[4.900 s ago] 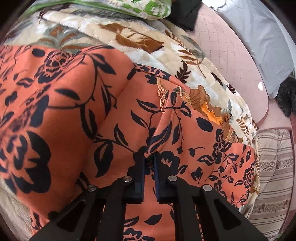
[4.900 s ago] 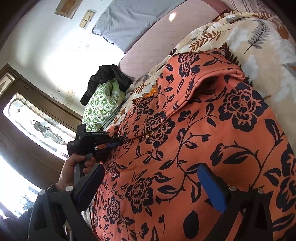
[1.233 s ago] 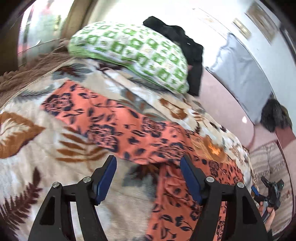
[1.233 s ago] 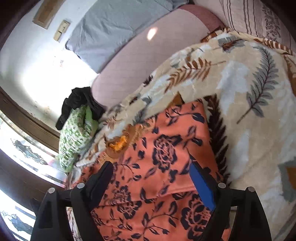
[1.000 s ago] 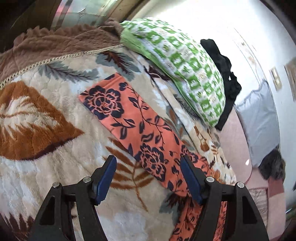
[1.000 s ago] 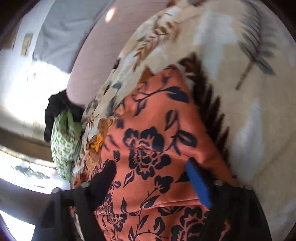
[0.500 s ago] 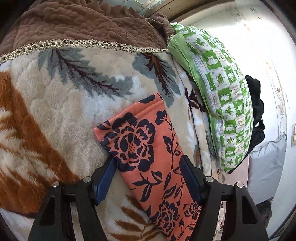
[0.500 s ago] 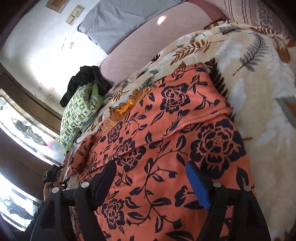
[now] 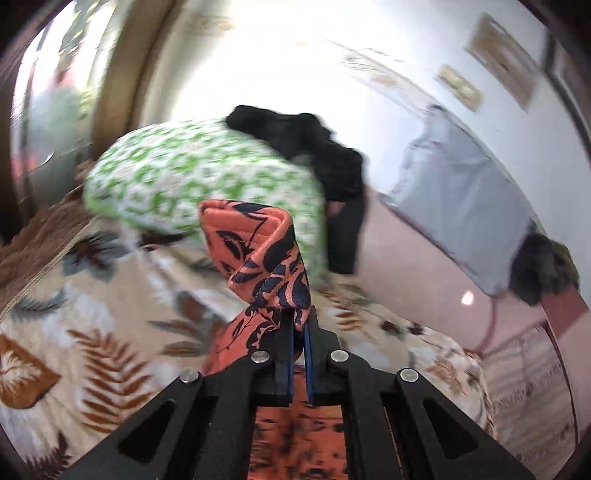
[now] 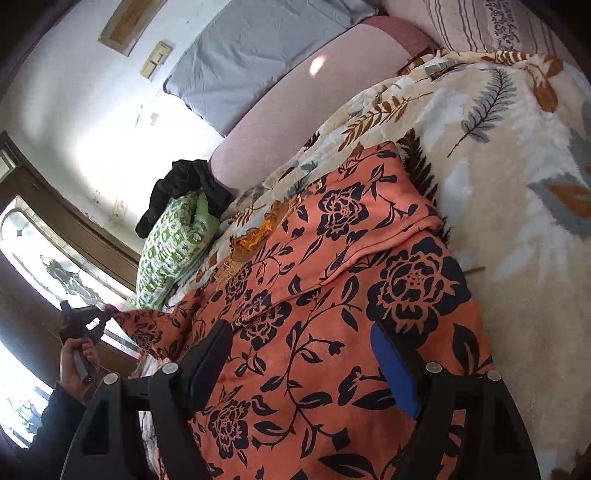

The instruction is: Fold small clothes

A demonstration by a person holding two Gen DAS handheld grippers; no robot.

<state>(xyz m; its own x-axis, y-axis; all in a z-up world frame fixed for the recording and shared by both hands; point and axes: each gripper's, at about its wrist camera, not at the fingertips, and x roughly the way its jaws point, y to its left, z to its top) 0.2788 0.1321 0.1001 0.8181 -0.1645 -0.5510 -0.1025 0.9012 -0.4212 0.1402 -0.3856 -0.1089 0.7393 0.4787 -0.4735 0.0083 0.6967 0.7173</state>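
An orange garment with dark blue flowers (image 10: 332, 295) lies spread on the leaf-patterned blanket (image 10: 517, 184). One sleeve is folded across its body on the right. My left gripper (image 9: 298, 328) is shut on the cuff of the other sleeve (image 9: 258, 251) and holds it lifted above the blanket. It also shows far left in the right wrist view (image 10: 98, 315), pulling the sleeve end up. My right gripper (image 10: 299, 354) is open and empty, hovering over the garment's body.
A green-and-white pillow (image 9: 192, 173) with a black cloth (image 9: 317, 147) on it lies at the head of the bed. A pink headboard (image 10: 314, 96) and a grey cushion (image 10: 258, 48) stand behind. A striped pillow (image 10: 491, 22) lies at the top right.
My left gripper, open over the sleeve cuff half a second ago, has shut on it and lifted it off the blanket. My right gripper stays open over the garment.
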